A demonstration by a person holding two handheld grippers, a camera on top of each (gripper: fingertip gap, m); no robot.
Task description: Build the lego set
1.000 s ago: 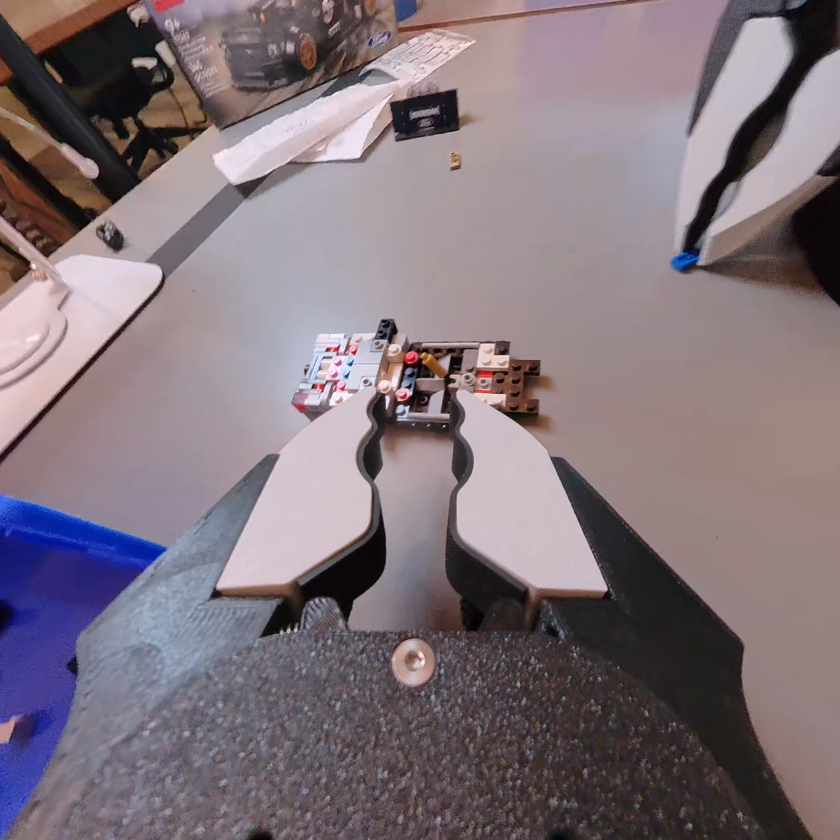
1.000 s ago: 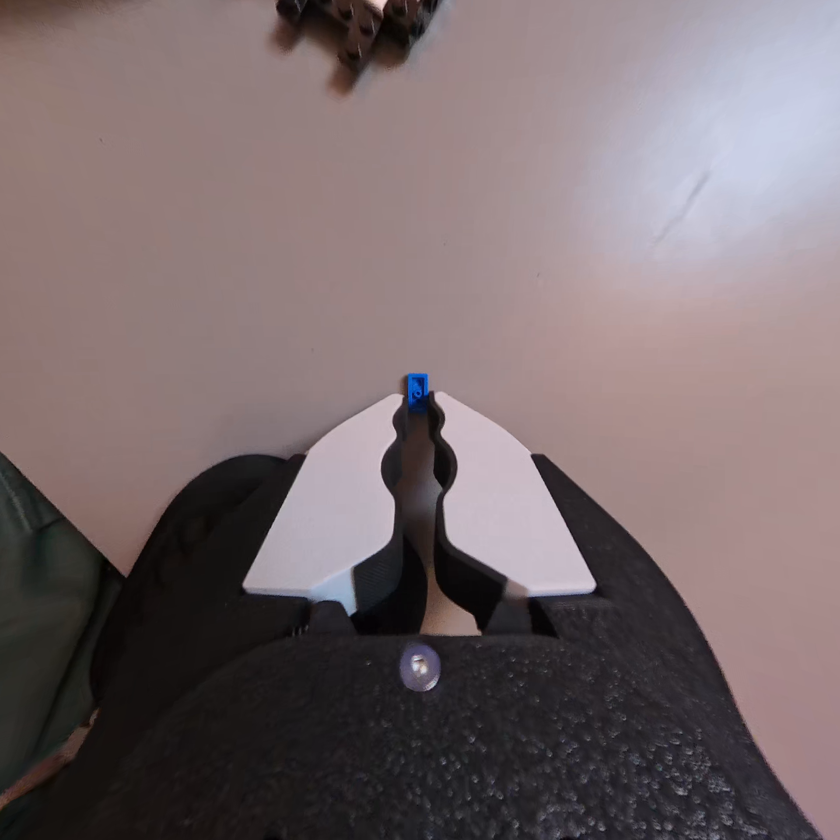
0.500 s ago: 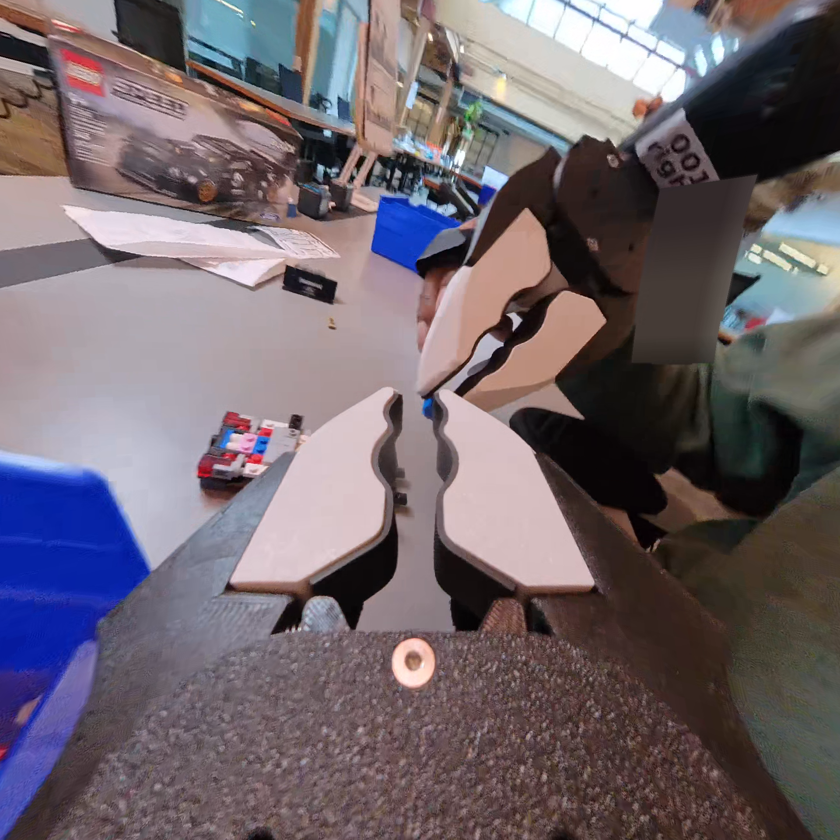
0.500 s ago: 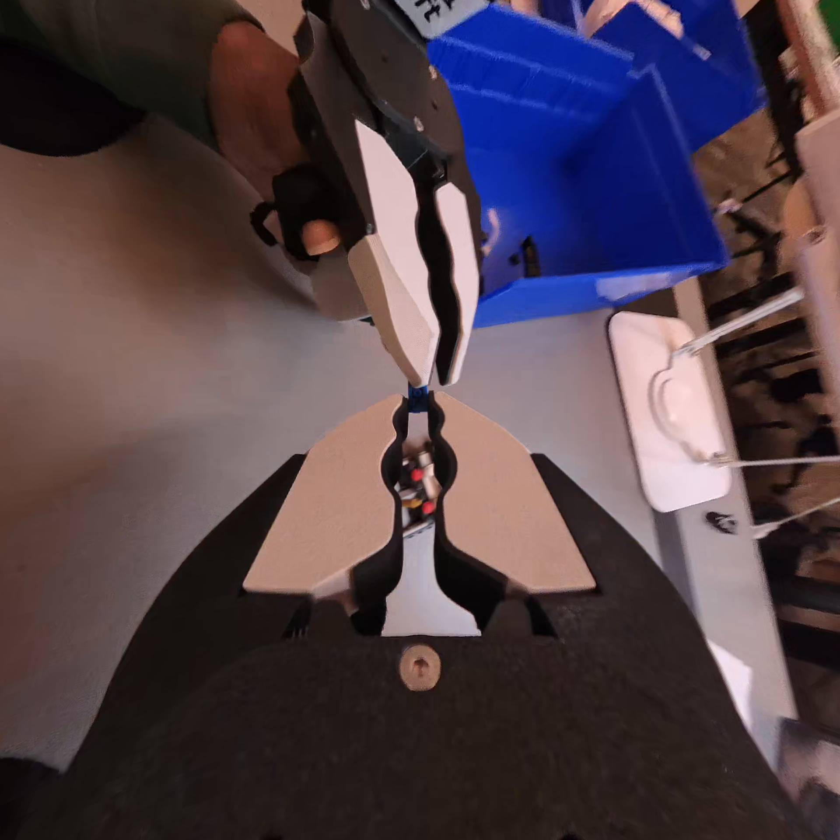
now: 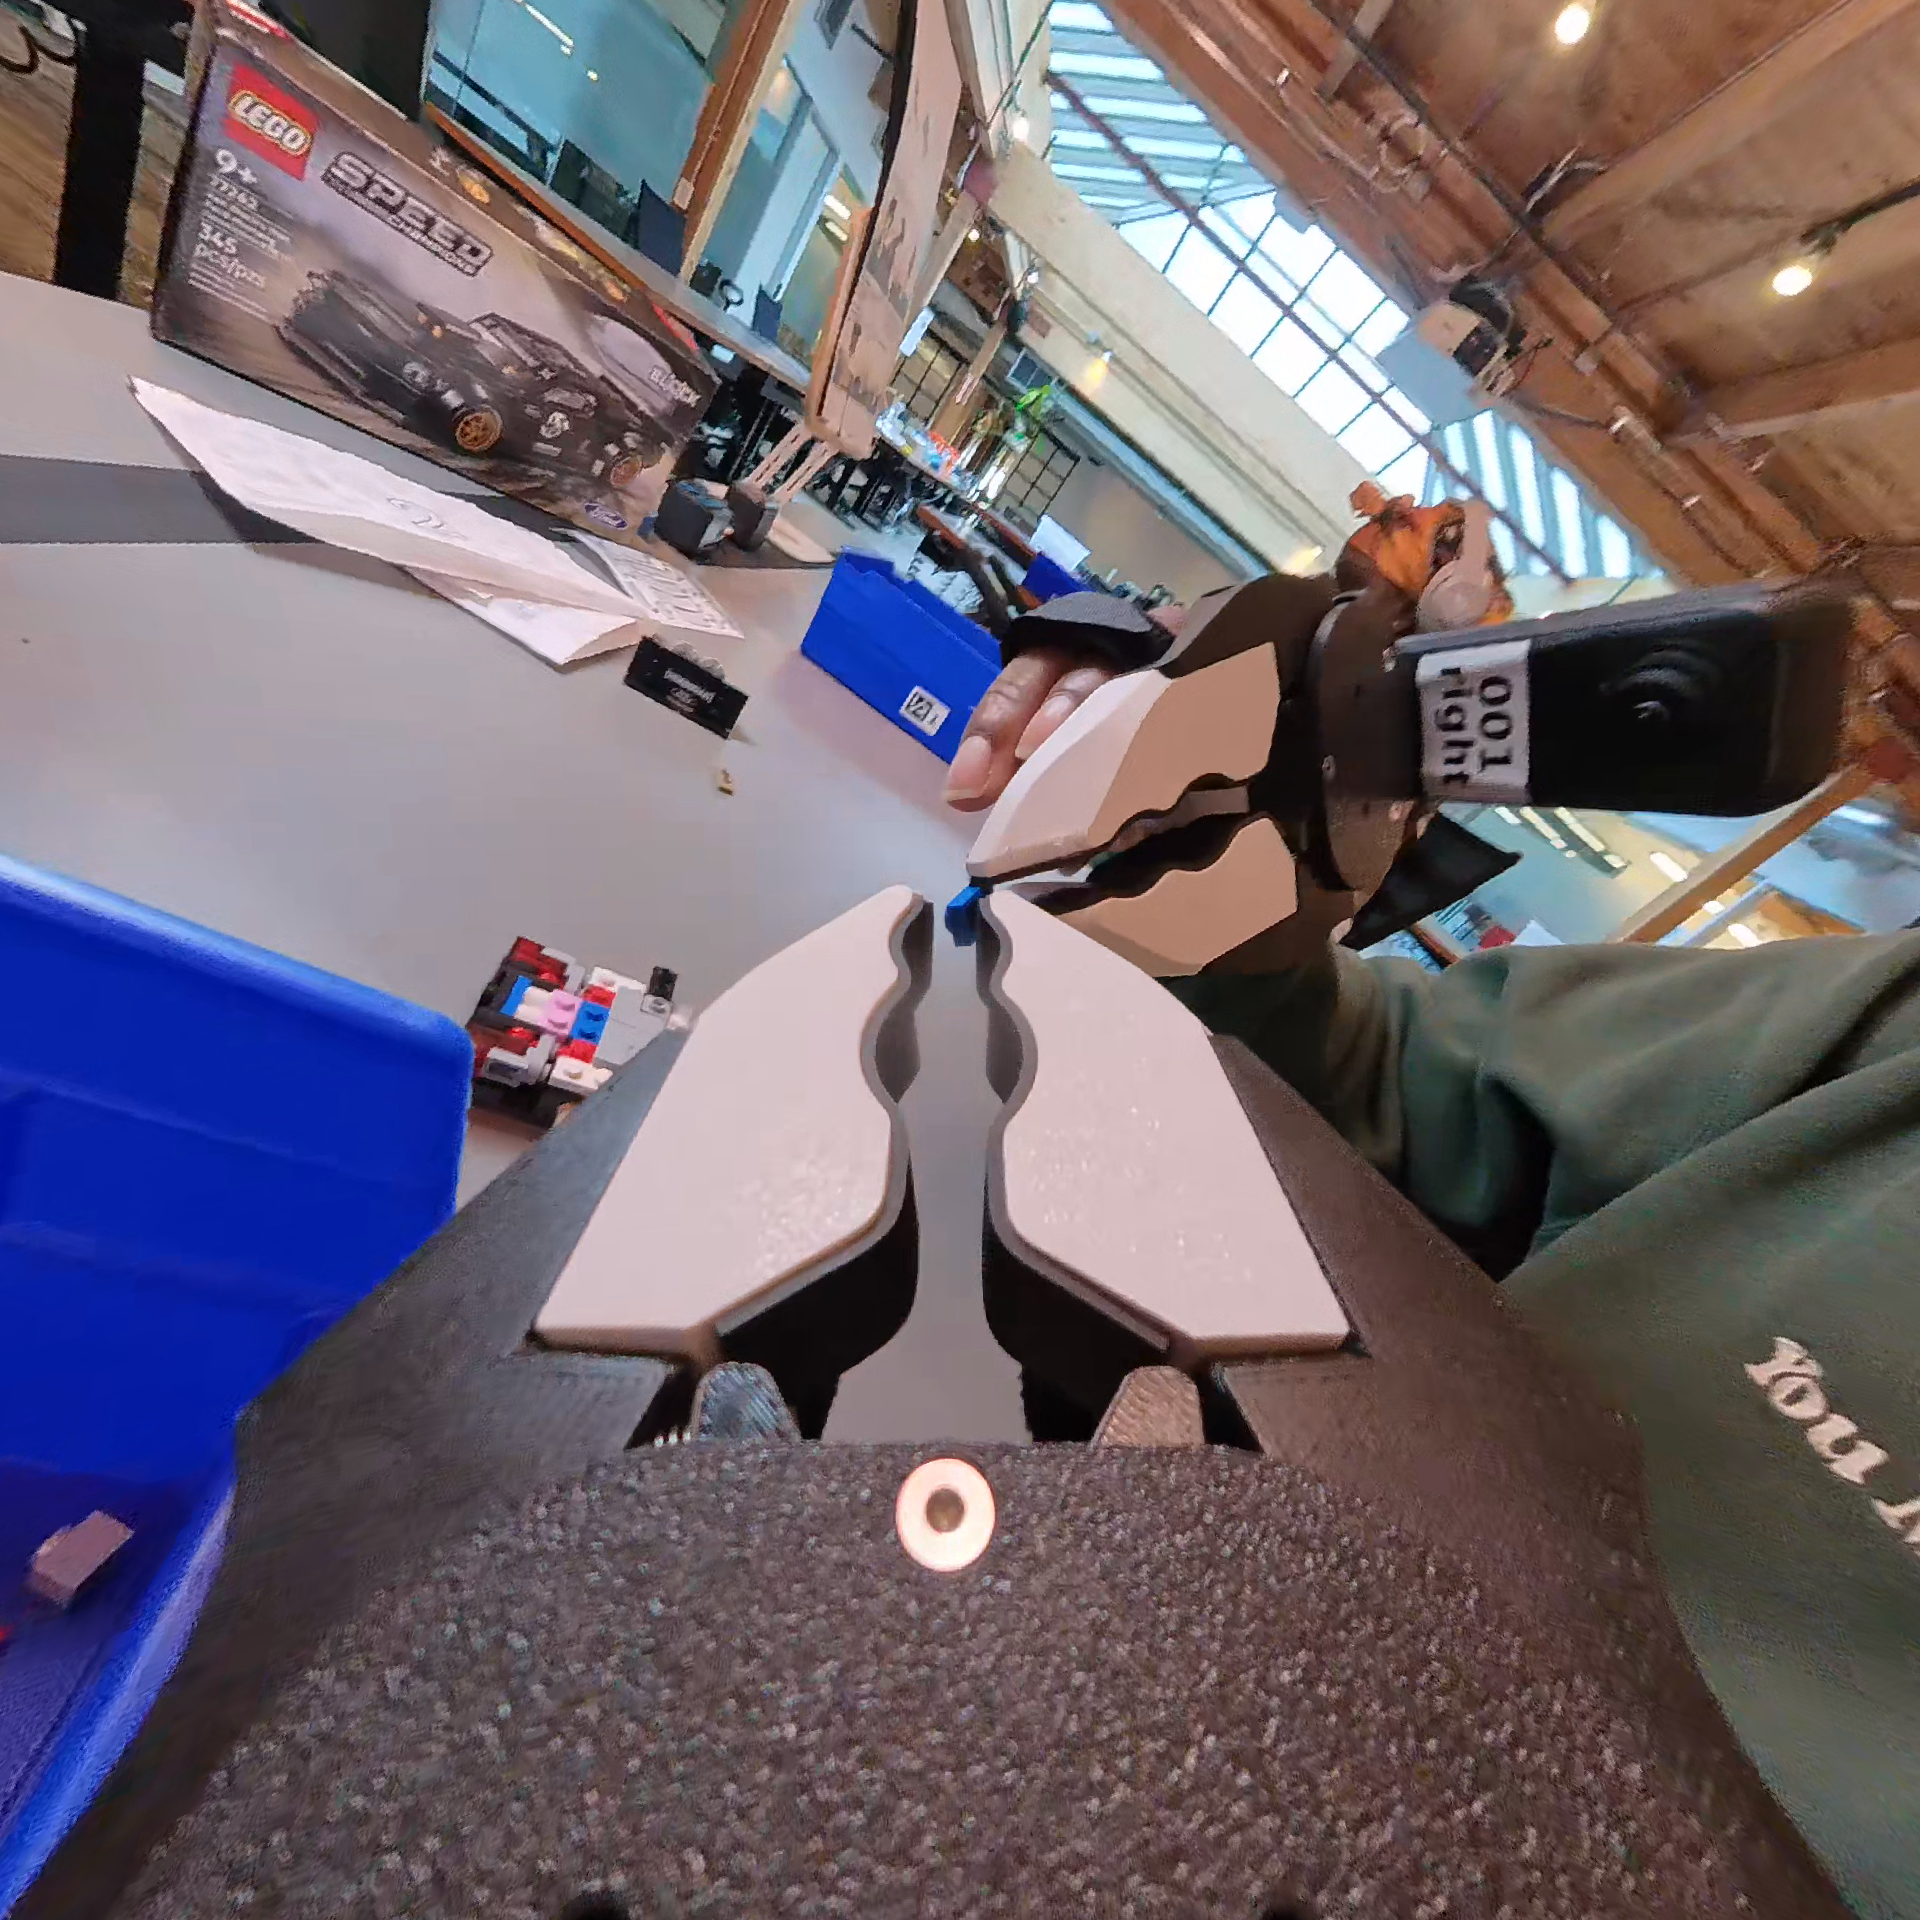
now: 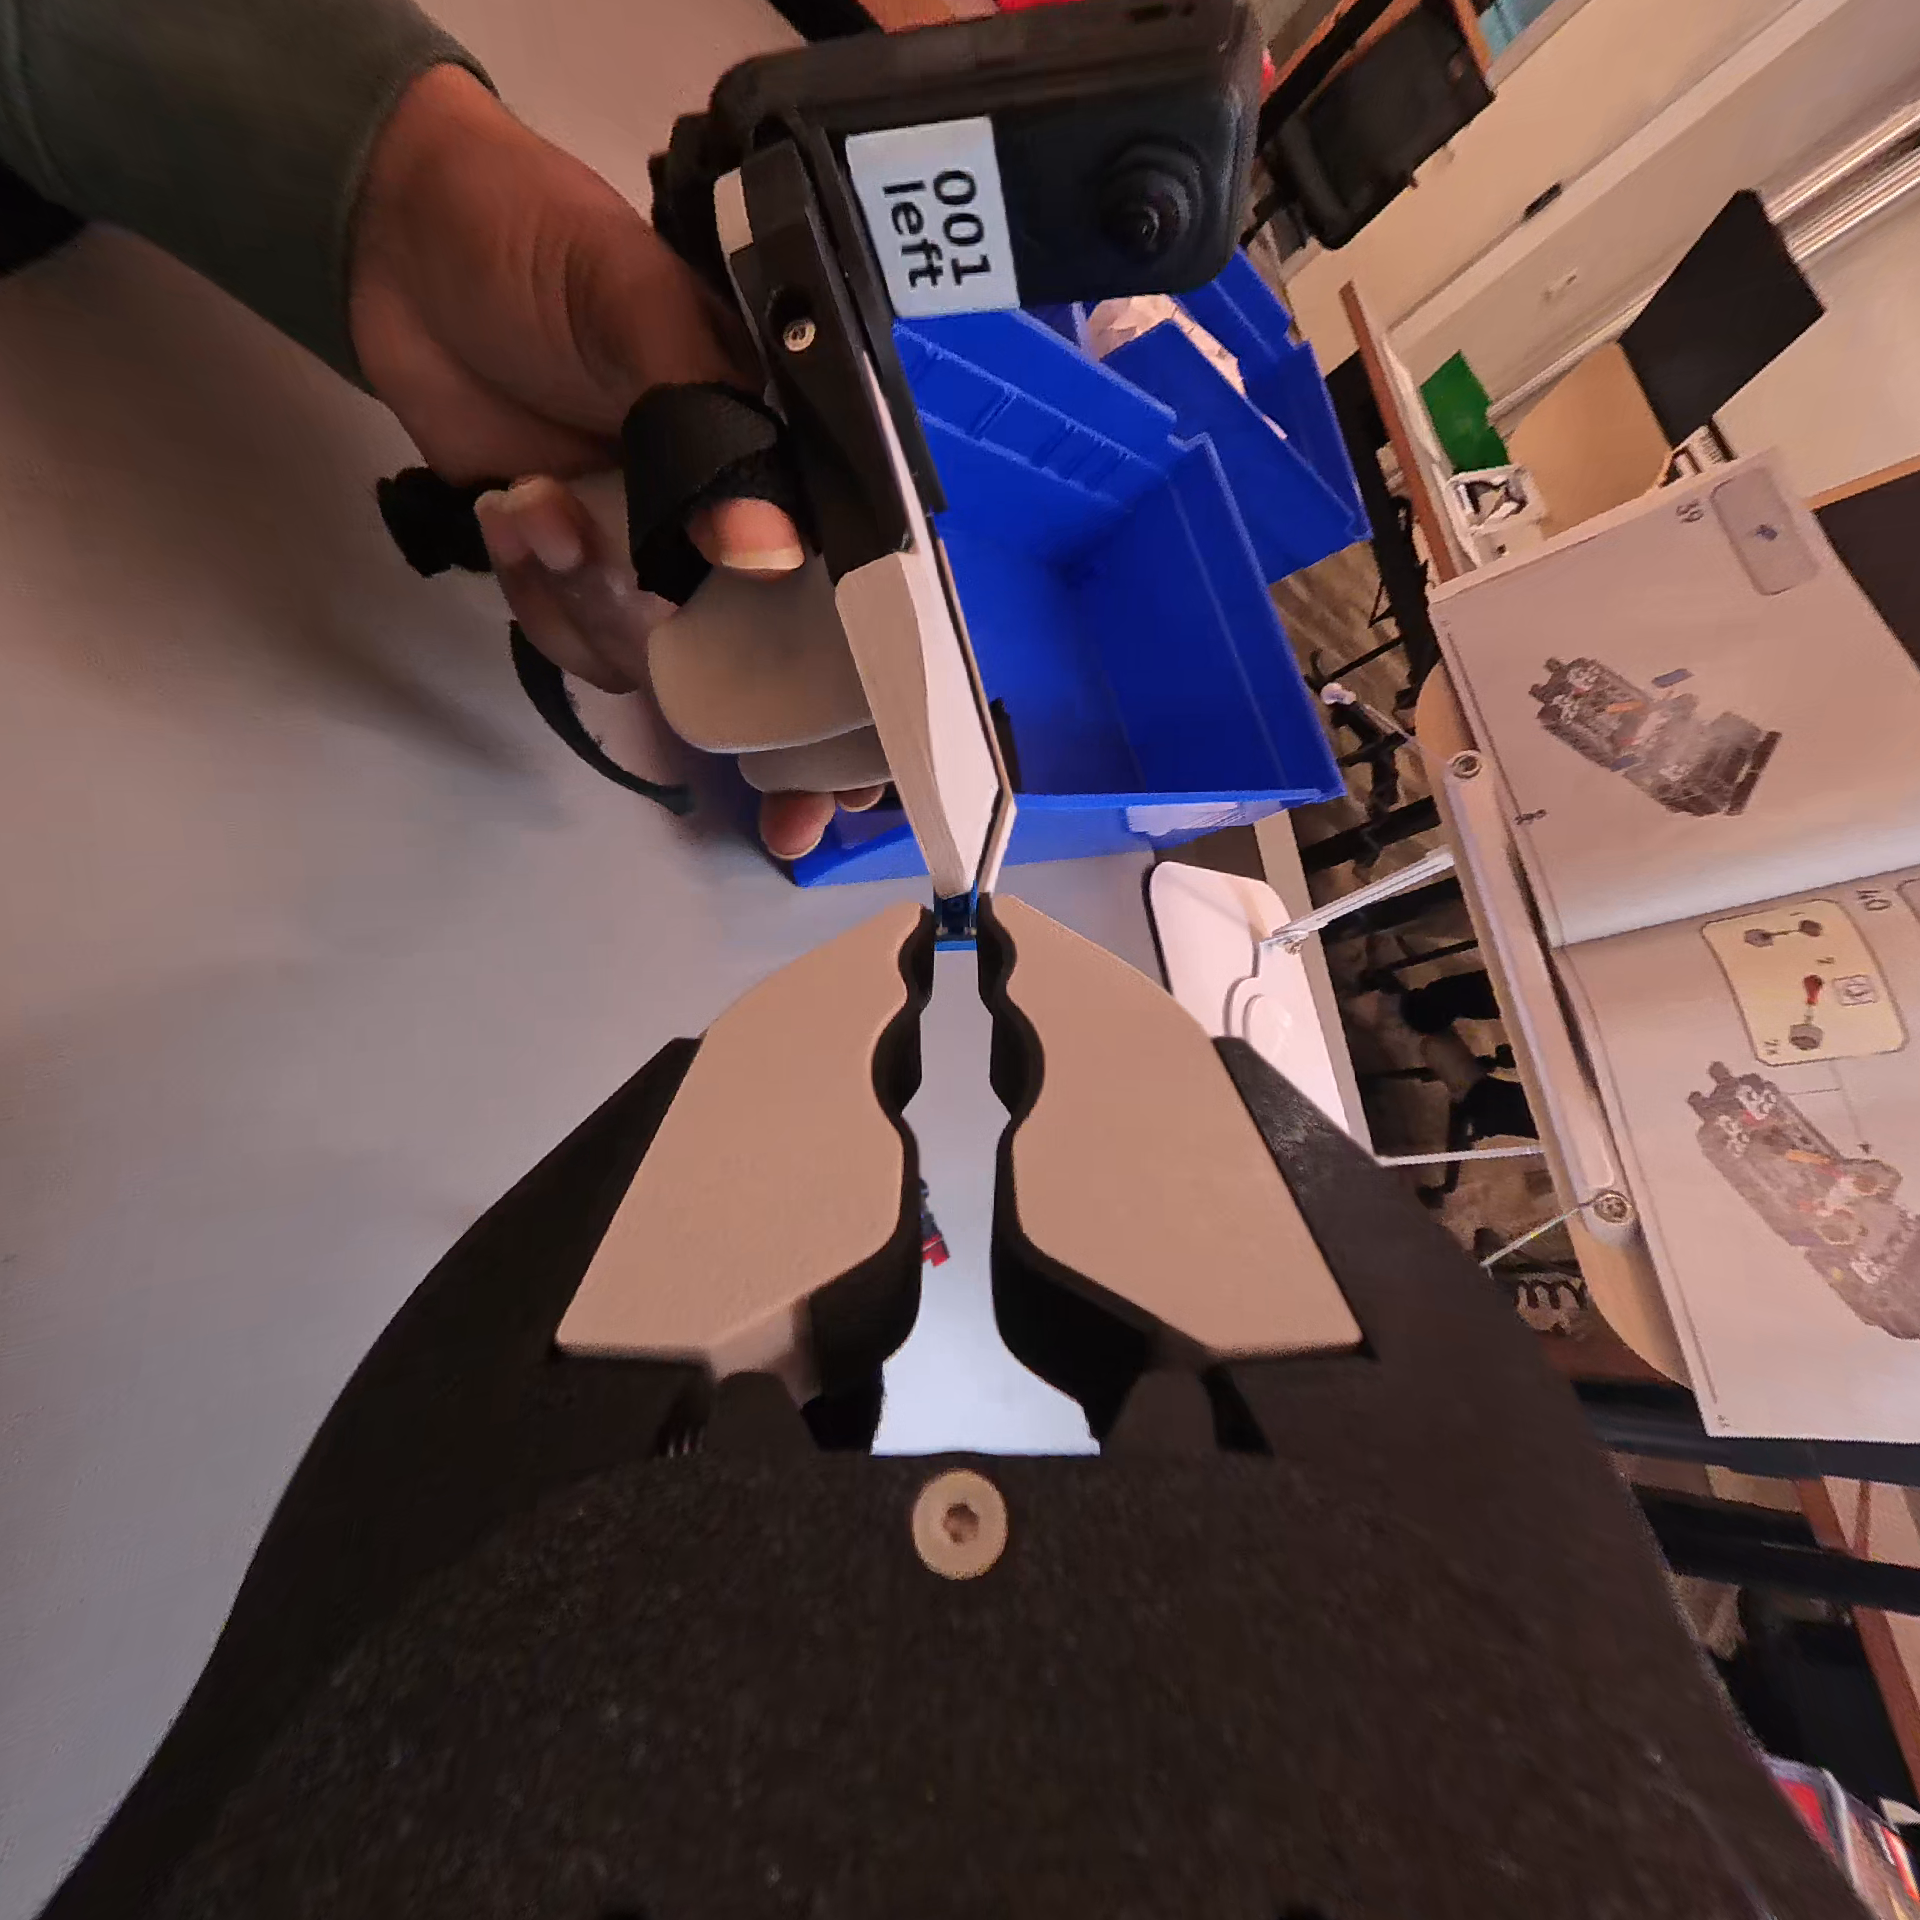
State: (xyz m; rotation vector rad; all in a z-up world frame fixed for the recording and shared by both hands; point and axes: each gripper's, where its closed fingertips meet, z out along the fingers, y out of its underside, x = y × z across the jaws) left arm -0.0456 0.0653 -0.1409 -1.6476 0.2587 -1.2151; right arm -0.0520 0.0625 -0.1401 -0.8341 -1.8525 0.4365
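**Small blue brick pinched between two gripper tips, above the table**

The small blue brick is sitting in the air off the grey table, caught where both tools are meeting tip to tip. The right gripper is pinching it, jaws narrowed onto the piece. The left gripper is closing on the same brick from the opposite side; whether it is actually gripping or only touching, cannot tell. A hand is gripping the left tool's handle. A partly built brick model is lying on the table near its left edge, beside a blue bin. Toward the far edge, a toy box and paper sheets are lying. An open instruction booklet is standing off the table's side.
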